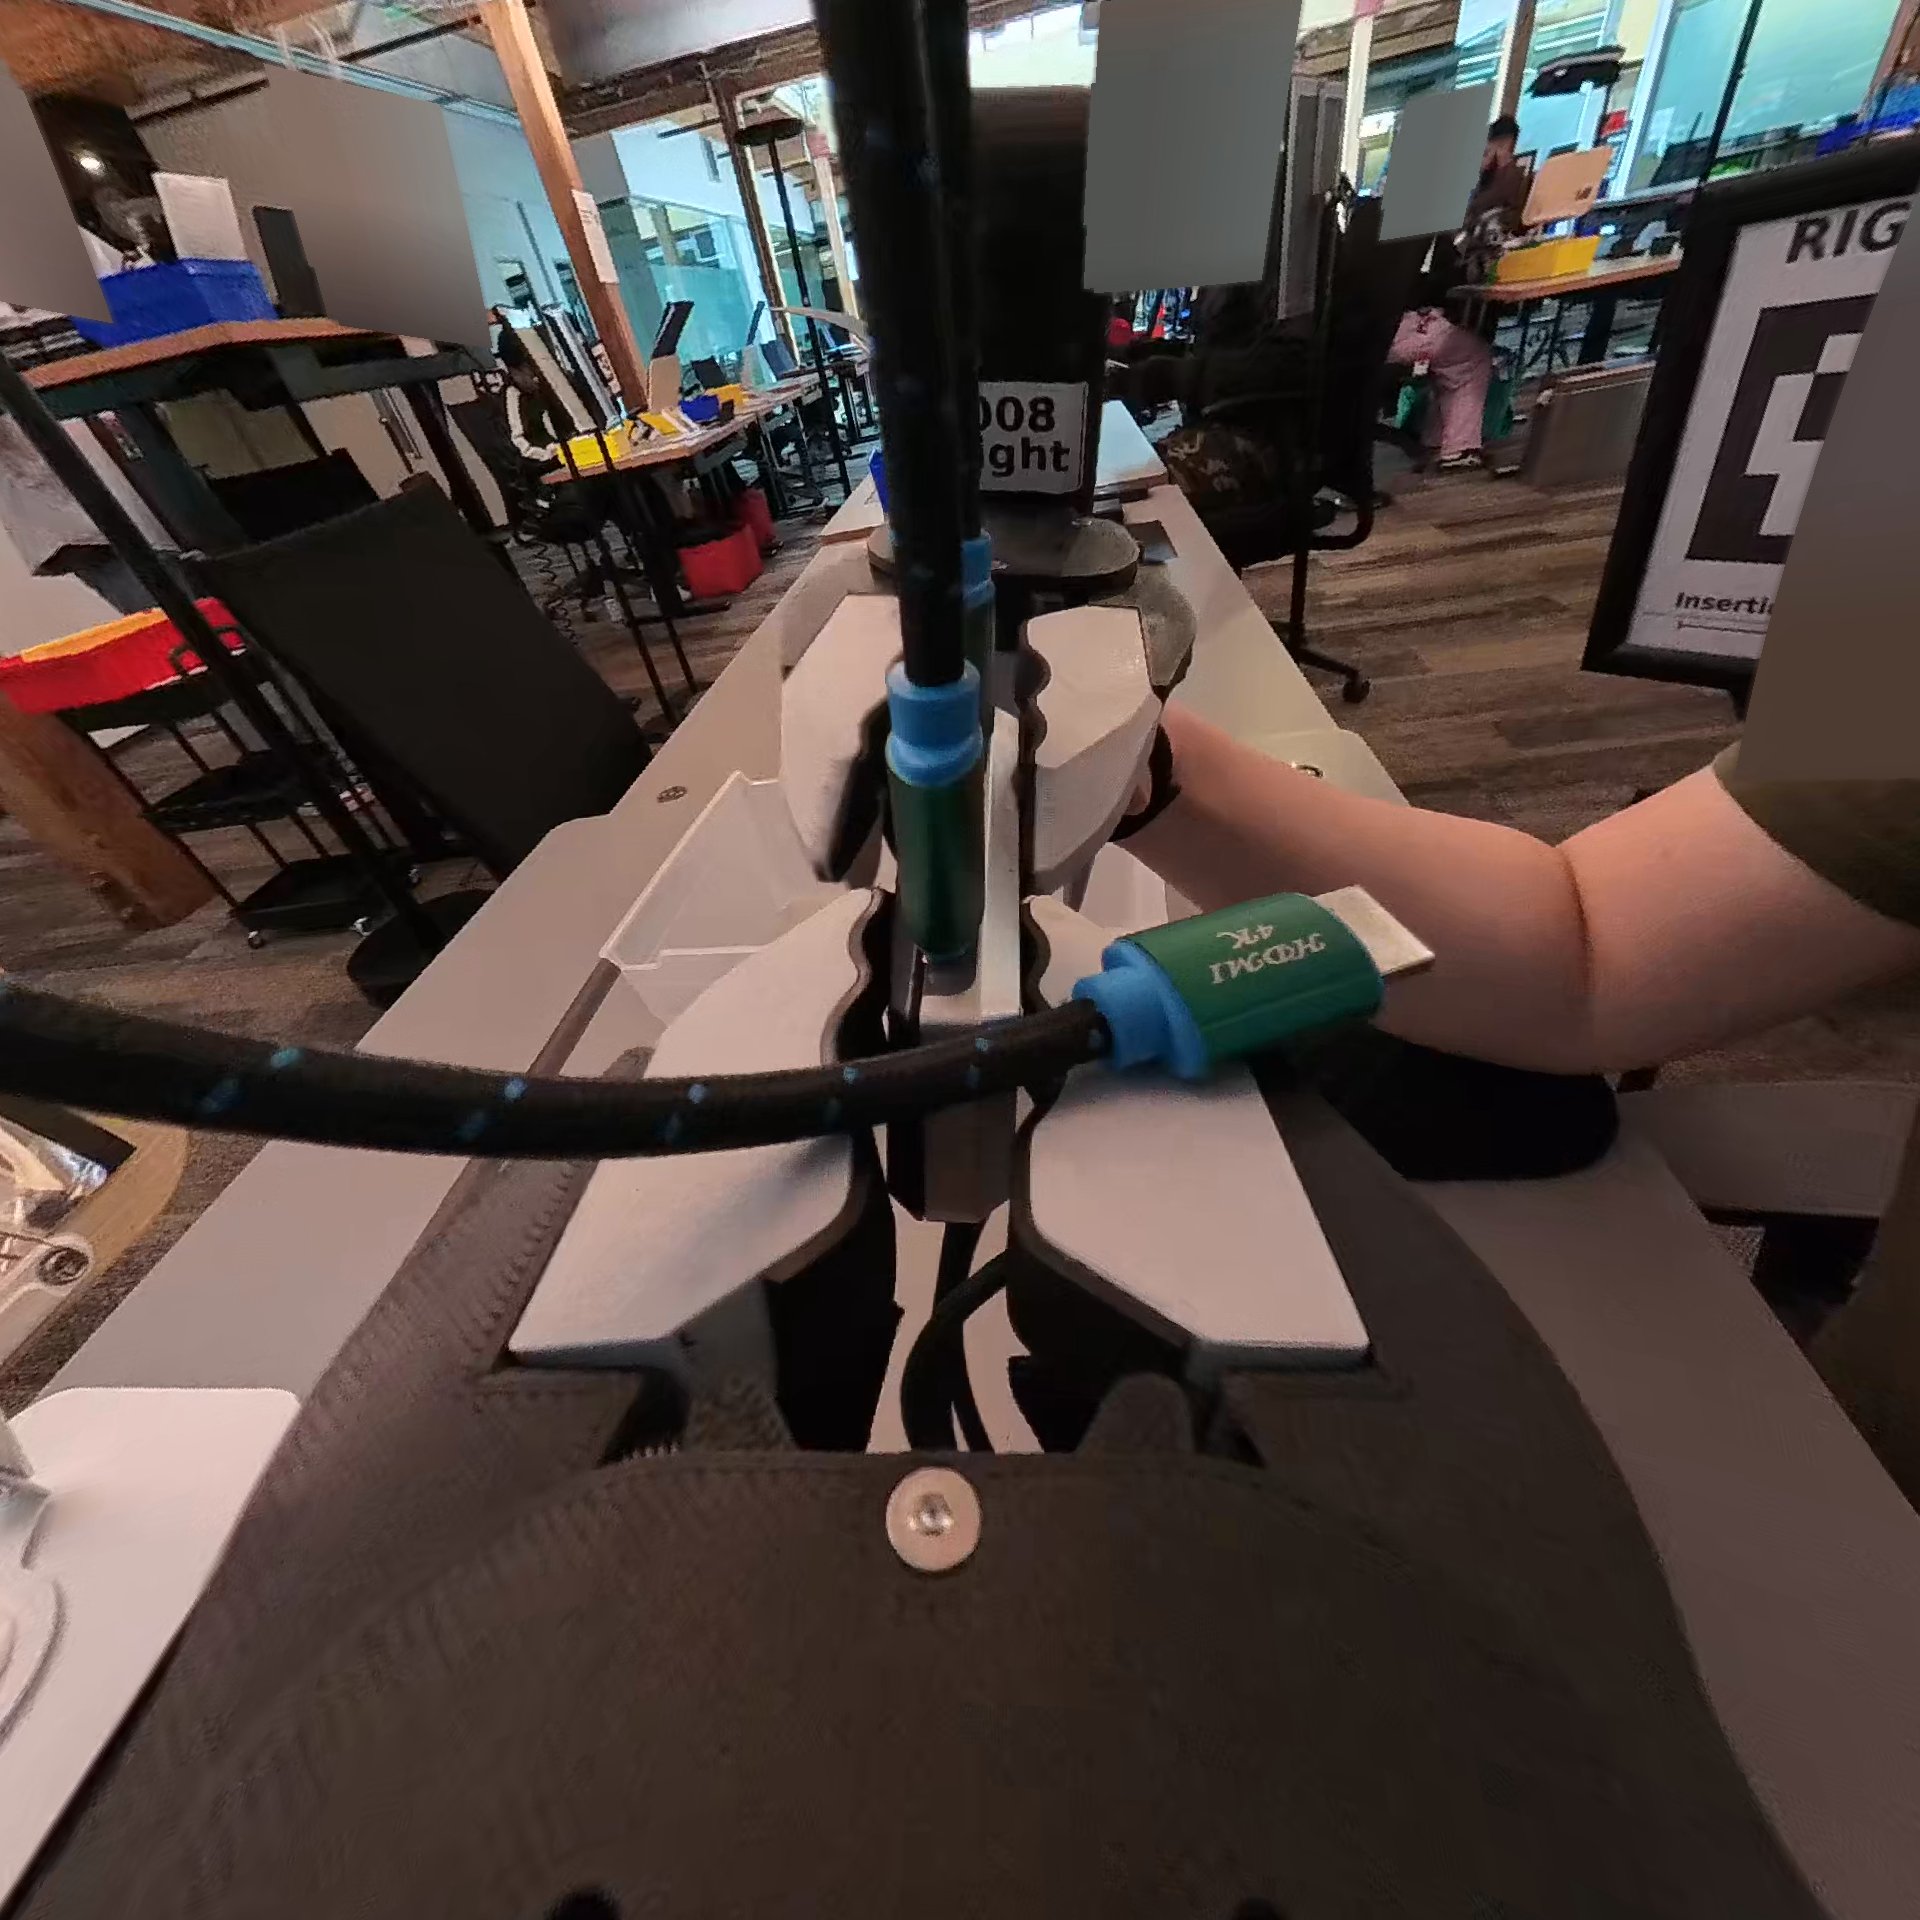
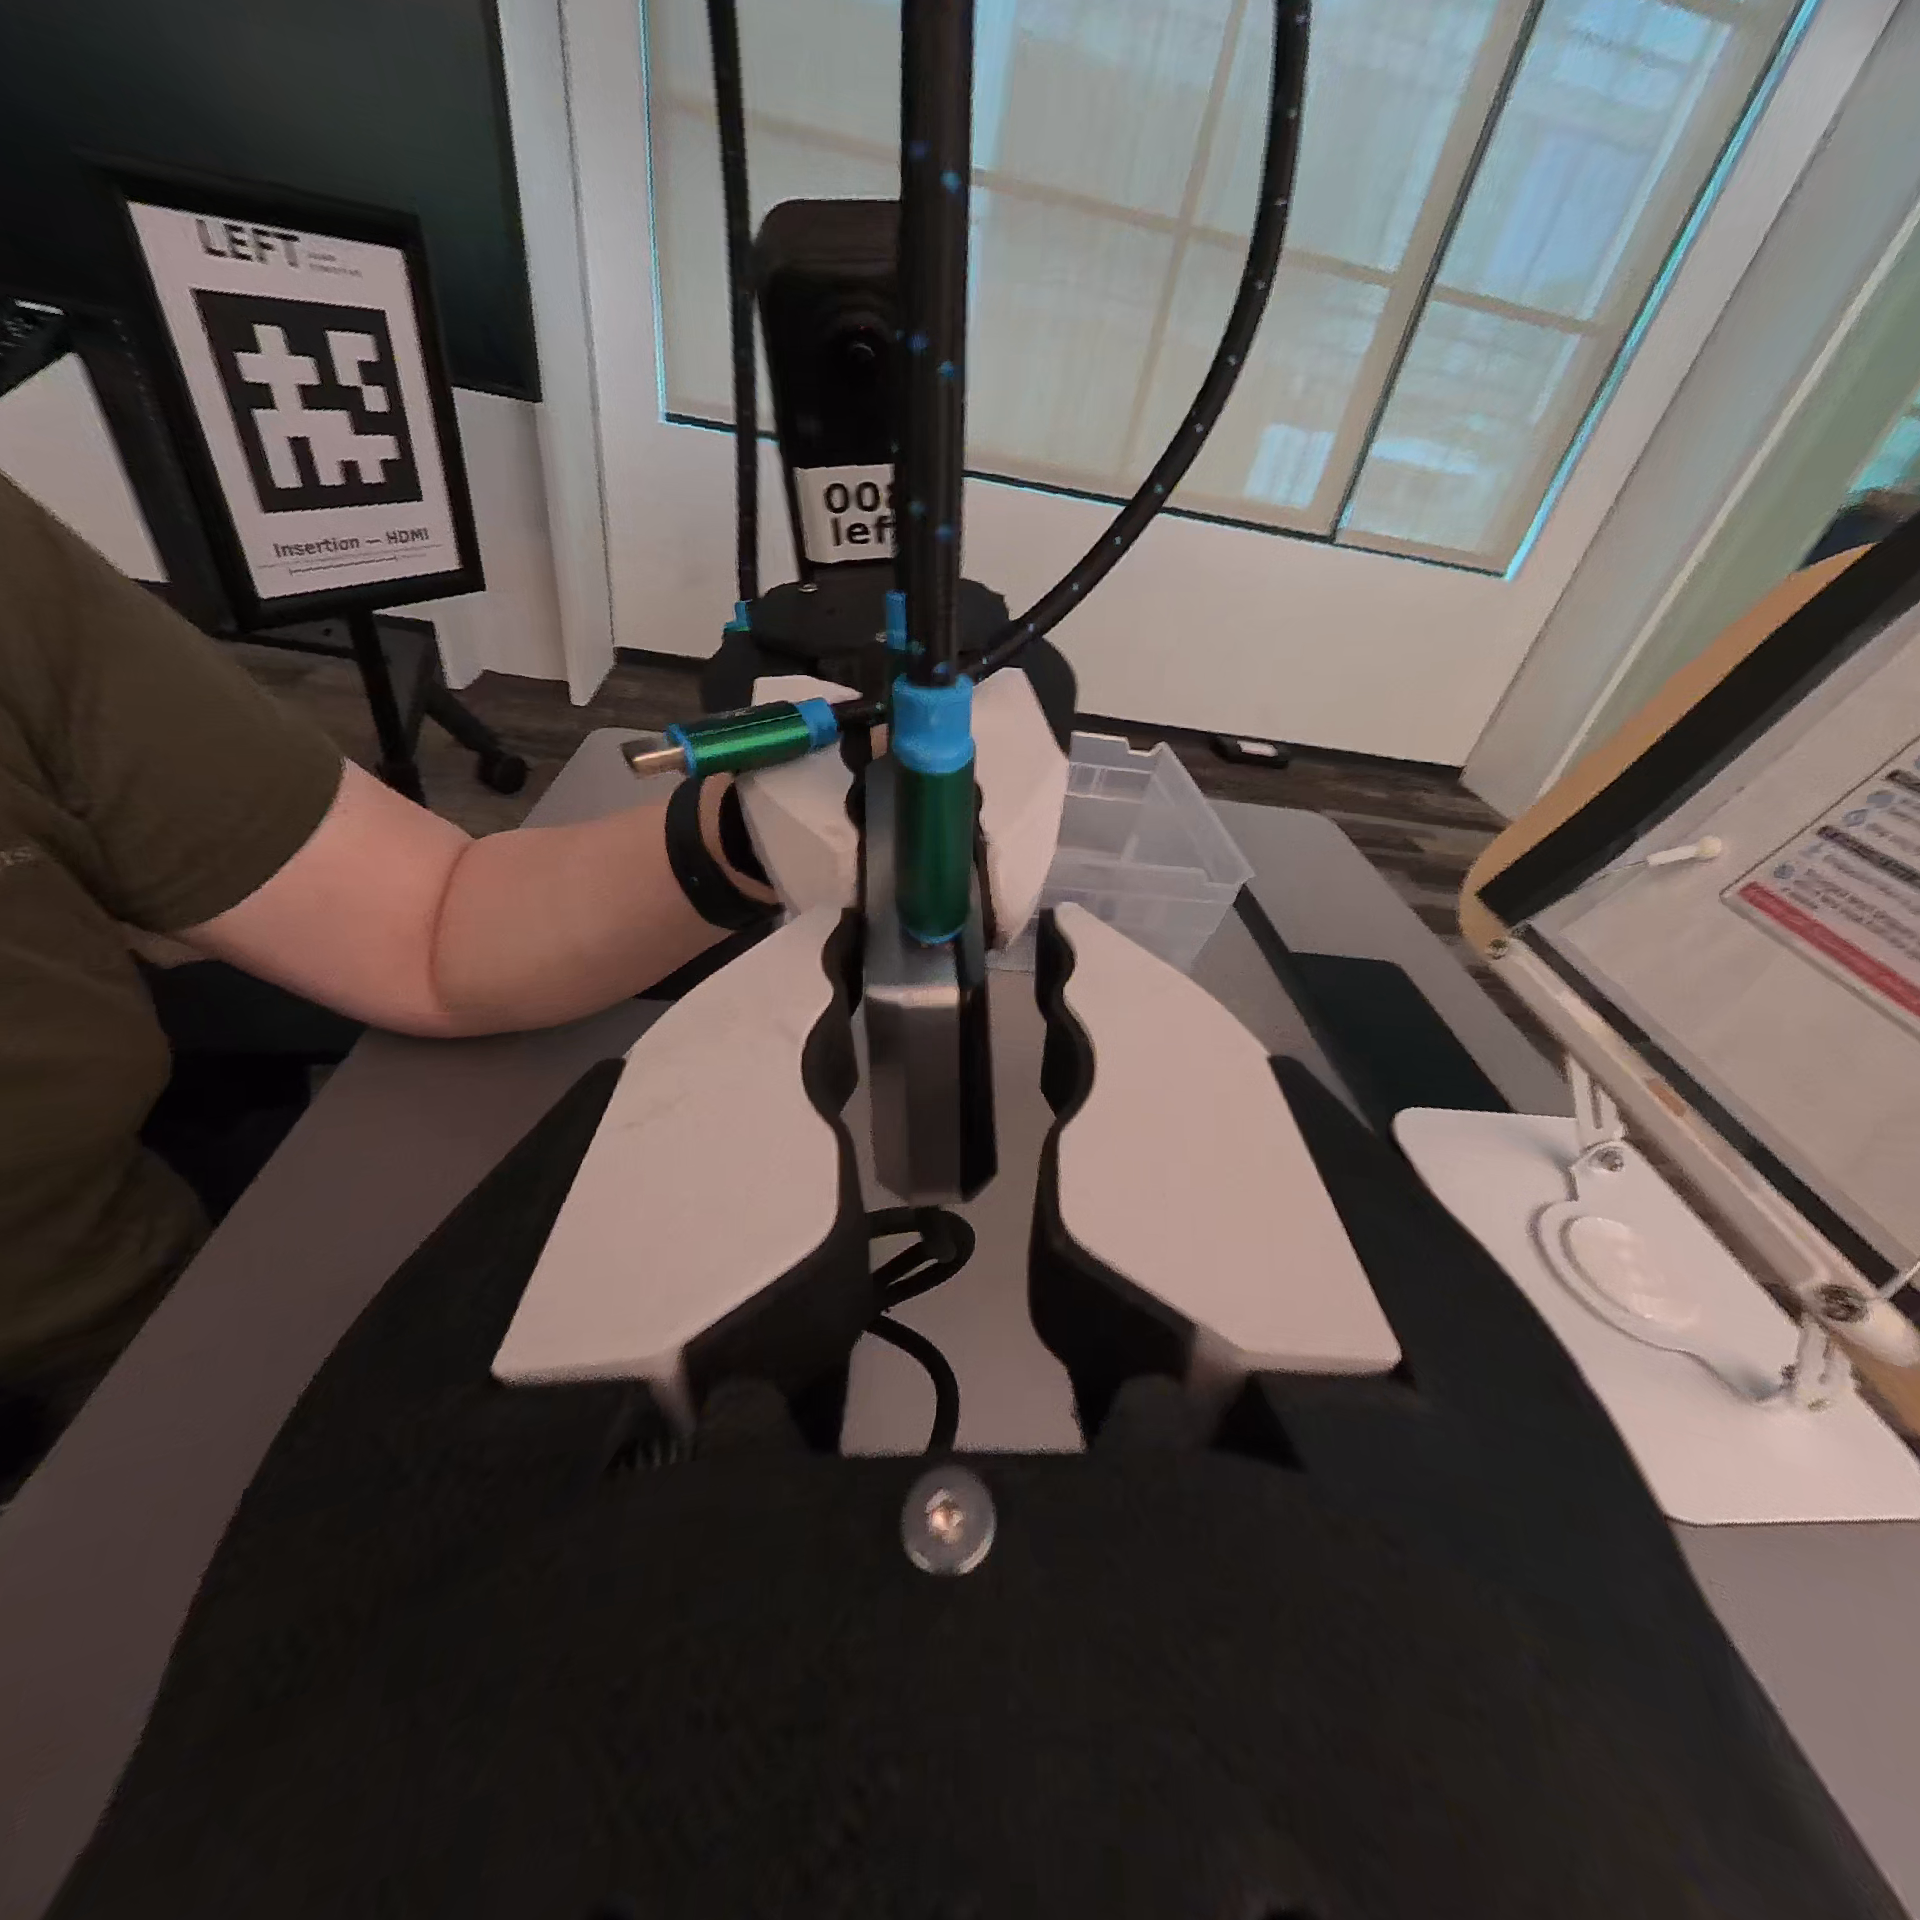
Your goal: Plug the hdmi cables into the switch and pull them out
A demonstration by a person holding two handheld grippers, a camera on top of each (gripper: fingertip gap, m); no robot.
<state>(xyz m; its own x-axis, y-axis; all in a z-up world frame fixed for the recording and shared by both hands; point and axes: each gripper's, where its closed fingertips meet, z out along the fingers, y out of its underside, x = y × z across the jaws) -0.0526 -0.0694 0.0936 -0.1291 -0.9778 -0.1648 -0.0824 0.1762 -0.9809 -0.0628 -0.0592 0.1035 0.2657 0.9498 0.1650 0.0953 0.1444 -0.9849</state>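
A flat silver-and-black HDMI switch (image 1: 961, 1122) stands on edge over the grey table (image 1: 312, 1247). My left gripper (image 1: 956, 935) is shut on it from one end. A green plug with a blue collar (image 1: 935, 852) sits upright in the switch's top, and its braided black cable rises out of frame. A second green plug (image 1: 1247, 982) is loose, and its cable lies across my left fingers. In the right wrist view, my right gripper (image 2: 945, 935) straddles the switch (image 2: 914, 1070) from the other end. A narrow gap shows at its right finger (image 2: 1143, 1143). The inserted plug (image 2: 932, 842) and the loose plug (image 2: 743, 743) show there too.
A clear plastic bin (image 2: 1143, 831) stands on the table beside the grippers. A white stand with a tilted panel (image 2: 1662, 1299) is at the right. A framed marker sign (image 2: 312, 416) stands behind. The person's forearm (image 1: 1455, 914) crosses the table. A thin black cord (image 2: 925, 1299) hangs under the switch.
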